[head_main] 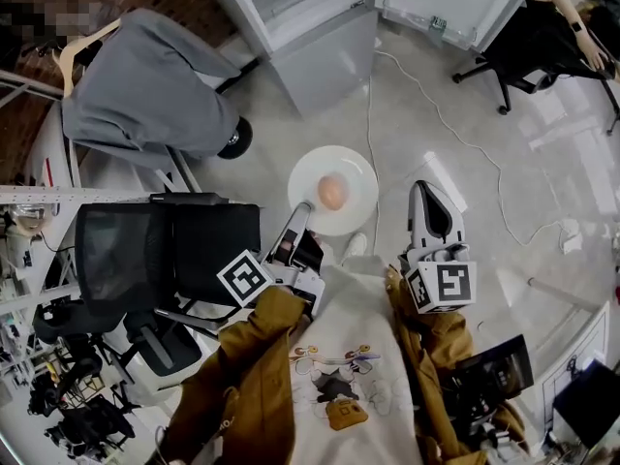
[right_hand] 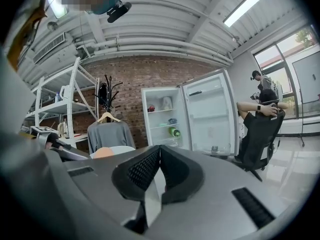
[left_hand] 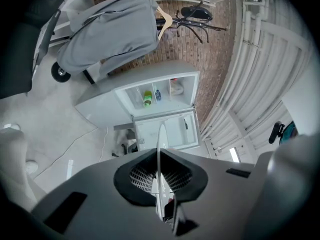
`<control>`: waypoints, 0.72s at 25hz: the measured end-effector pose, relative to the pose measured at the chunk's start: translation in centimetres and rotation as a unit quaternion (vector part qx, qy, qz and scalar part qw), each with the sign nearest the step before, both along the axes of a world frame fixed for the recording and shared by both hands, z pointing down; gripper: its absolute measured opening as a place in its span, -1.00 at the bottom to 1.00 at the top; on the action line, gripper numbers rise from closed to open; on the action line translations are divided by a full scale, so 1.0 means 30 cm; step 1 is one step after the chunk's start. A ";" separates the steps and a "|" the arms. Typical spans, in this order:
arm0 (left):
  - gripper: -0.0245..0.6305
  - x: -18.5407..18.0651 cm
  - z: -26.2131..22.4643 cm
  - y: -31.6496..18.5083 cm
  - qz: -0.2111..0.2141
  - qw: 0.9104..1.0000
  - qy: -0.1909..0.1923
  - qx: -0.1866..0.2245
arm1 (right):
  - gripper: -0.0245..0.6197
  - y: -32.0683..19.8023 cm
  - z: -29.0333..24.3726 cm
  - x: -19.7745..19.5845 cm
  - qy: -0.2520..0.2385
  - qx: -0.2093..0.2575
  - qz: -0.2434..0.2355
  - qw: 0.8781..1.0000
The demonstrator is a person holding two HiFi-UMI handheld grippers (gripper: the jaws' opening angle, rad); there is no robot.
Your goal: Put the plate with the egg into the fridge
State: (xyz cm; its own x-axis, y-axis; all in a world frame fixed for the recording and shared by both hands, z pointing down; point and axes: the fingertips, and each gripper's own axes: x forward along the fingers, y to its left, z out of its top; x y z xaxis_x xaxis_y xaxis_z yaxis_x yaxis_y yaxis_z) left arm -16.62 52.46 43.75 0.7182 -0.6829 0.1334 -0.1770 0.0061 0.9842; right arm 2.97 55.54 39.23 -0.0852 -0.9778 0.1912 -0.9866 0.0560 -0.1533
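The left hand-held gripper was clamped on the near rim of the white plate, holding it above the floor with 1 egg on it, short of the open fridge. The right hand-held gripper was fully closed and empty, just beside the plate.

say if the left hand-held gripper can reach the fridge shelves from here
Probably not yet: the fridge stands open with nothing blocking it, but it lies across the floor from the left hand-held gripper, which is shut on the plate. Stepping closer should do.
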 end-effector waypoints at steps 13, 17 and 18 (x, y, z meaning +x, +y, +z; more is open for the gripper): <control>-0.87 -0.016 0.029 -0.148 -0.018 1.000 0.009 -0.017 | -0.90 -0.141 0.052 -0.037 -0.014 -0.025 -0.014 1.000; -0.87 0.000 0.019 -0.256 -0.012 1.000 0.017 -0.018 | -0.90 -0.231 0.044 -0.037 -0.014 -0.025 -0.010 1.000; -0.87 0.002 0.015 -0.290 -0.010 1.000 0.018 -0.017 | -0.90 -0.262 0.043 -0.037 -0.018 -0.026 -0.009 0.999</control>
State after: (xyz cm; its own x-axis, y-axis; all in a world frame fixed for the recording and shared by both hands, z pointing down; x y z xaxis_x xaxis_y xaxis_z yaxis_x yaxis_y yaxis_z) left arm -16.57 43.75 44.21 0.7092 -0.6927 0.1312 -0.1404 0.0436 0.9891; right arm 1.85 47.68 40.51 -0.1114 -0.9648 0.2382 -0.9792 0.0656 -0.1922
